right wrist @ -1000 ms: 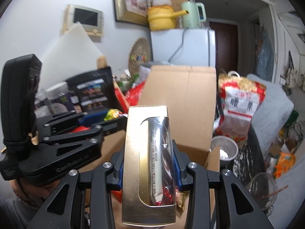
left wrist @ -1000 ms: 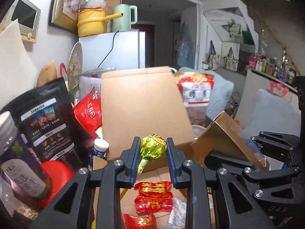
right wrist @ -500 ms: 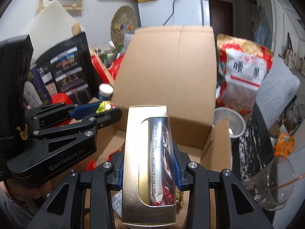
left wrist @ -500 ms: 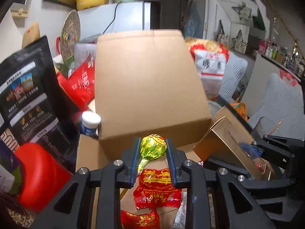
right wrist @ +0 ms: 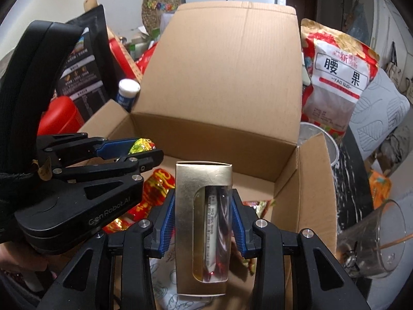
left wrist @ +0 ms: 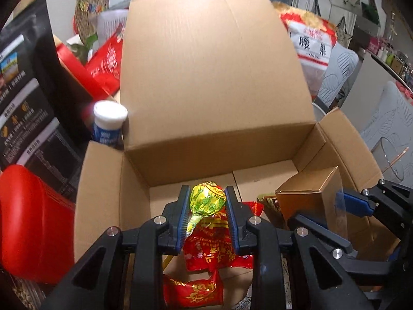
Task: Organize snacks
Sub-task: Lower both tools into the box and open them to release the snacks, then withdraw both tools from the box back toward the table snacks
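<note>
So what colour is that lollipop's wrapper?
Yellow-green with red, the lollipop shows best in the left wrist view.

Snack packets in box.

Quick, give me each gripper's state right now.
Left gripper: closed on the green lollipop.
Right gripper: closed on the gold window box.
</note>
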`<state>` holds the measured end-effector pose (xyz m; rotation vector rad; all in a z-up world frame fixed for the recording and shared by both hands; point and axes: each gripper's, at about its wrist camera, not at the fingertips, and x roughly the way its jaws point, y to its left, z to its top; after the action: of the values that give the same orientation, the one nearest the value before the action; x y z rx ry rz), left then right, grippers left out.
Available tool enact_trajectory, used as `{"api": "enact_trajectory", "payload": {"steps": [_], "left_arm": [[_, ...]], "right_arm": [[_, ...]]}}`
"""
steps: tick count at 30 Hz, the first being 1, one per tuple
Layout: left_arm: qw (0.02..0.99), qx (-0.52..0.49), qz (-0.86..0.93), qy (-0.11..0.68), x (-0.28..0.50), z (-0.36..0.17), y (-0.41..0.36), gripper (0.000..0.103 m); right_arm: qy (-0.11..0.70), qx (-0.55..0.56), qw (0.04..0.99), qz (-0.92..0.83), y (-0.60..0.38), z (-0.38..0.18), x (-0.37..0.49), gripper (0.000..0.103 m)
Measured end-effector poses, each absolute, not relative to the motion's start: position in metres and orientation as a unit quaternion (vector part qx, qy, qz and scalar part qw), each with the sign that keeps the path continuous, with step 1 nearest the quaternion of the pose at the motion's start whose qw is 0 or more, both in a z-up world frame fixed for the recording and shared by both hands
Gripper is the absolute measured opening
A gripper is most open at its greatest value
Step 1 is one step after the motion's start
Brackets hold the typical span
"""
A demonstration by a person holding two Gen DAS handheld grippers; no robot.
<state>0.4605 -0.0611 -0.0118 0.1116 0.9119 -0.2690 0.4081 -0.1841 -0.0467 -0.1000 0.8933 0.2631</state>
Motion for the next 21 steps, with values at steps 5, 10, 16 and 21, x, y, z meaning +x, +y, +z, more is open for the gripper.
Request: {"api": "enact_trajectory", "payload": {"steps": [5, 10, 16, 21], "left_arm": [[0.883, 0.054, -0.129, 0.448, 0.461, -0.017, -0.062, 0.026], [0.888, 0.049, -0.124, 0.441, 0.455, -0.014, -0.063, 0.026], [0.902, 0.035, -0.126, 0.411, 0.440, 0.002, -0.064, 0.026], [0.912, 0.028, -0.122, 0.391, 0.424, 0.014, -0.058, 0.026]], "right_arm": [[0.431, -0.049, 0.895, 0.106, -0.189, -0.045, 0.408, 0.045], [0.414, -0.051, 0.904, 0.095, -0.193, -0.034, 0.400, 0.050], [0.400, -0.051, 0.911, 0.089, -0.195, -0.025, 0.389, 0.050], [0.388, -0.038, 0.916, 0.093, -0.198, -0.014, 0.379, 0.050]]}}
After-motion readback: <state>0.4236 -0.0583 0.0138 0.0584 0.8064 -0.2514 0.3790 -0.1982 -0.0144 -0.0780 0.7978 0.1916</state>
